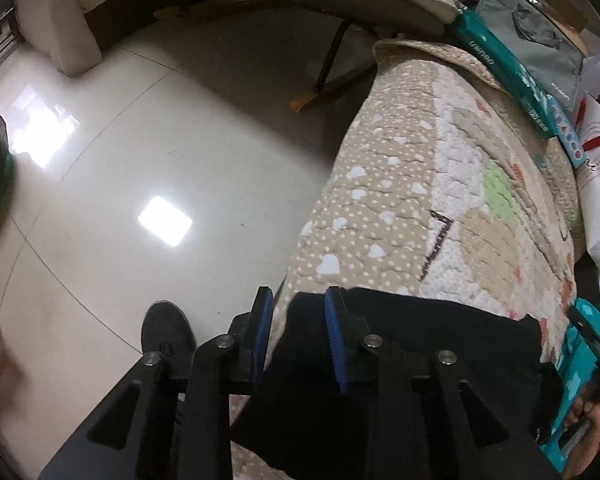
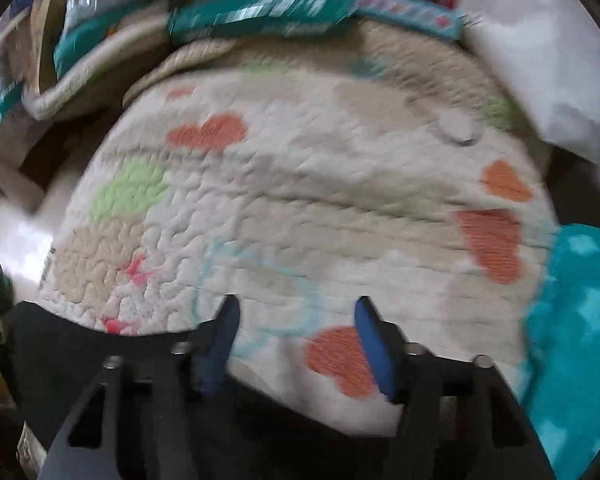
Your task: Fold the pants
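Observation:
Black pants (image 1: pixel 420 360) lie on a quilted beige mat (image 1: pixel 400 200) with hearts and dots. My left gripper (image 1: pixel 298 300) is open, its blue-padded jaws straddling the near left edge of the pants at the mat's side. In the right wrist view, which is blurred, the pants (image 2: pixel 60 352) show as a dark band at the lower left on the mat (image 2: pixel 300 200). My right gripper (image 2: pixel 296 312) is open wide over the mat, just past the pants' edge, holding nothing.
Glossy tiled floor (image 1: pixel 140 160) lies left of the mat, with a black shoe (image 1: pixel 166 328) near the gripper. Teal boxes (image 1: pixel 520 80) and a grey bag (image 1: pixel 540 36) line the mat's far edge. A teal cloth (image 2: pixel 576 340) sits at the right.

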{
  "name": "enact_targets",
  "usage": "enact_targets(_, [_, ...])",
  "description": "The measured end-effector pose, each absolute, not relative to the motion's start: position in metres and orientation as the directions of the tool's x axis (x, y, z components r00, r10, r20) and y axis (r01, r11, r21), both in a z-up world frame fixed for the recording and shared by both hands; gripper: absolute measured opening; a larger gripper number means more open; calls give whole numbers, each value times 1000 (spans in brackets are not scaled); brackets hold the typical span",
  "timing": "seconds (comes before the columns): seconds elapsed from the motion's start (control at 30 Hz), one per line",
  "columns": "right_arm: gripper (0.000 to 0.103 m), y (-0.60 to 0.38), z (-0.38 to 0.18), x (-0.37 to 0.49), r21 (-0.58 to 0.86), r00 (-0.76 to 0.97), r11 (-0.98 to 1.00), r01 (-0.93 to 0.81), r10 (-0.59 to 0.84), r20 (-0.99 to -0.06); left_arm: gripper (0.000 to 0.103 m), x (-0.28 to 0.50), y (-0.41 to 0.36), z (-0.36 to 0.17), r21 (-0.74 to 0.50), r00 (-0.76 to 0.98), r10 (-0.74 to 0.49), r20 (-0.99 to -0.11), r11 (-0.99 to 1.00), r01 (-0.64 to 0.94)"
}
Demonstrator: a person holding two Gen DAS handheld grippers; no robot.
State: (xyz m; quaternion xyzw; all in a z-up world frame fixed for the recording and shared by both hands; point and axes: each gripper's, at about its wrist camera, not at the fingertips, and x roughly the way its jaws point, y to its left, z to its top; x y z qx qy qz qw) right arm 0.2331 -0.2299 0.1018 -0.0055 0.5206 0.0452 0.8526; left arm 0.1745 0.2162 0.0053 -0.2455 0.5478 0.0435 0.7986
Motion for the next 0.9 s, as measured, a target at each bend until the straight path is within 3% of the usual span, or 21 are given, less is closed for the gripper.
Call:
enact_targets(0.2, [67, -308, 131, 171, 130, 476, 989, 67, 83, -876, 33, 164, 197, 14, -402, 426, -263, -866, 873, -277])
enact_targets(0.4, [67, -342, 97, 121, 447, 415, 873, 195, 339, -844, 33, 143, 178, 17, -413, 450, -281, -848, 883, -226])
enact_targets(0.5, [61, -346, 68, 117, 356, 330, 902, 243, 268, -905, 33, 128, 181, 18, -397, 466, -265, -844, 893, -211])
enact_targets(0.57, [59, -354, 62, 120, 190, 299, 942, 278, 103, -949, 33, 119, 192, 20, -385, 486, -242, -840, 897, -218])
enact_targets(0.6, [64, -362, 63, 120, 90, 295, 947, 308, -6, -955, 33, 115, 199, 21, -381, 498, -229, -836, 896, -229])
enact_targets(0.63, [71, -373, 63, 120, 102, 295, 937, 335, -2, -955, 34, 110, 207, 22, -382, 511, -216, -832, 891, -244])
enact_targets(0.7, [73, -383, 62, 117, 171, 302, 917, 361, 59, -952, 34, 101, 225, 23, -394, 534, -203, -821, 878, -272])
enact_targets(0.9, [74, -346, 104, 104, 31, 406, 968, 248, -75, -911, 35, 79, 272, 6, -454, 526, -206, -825, 796, -400])
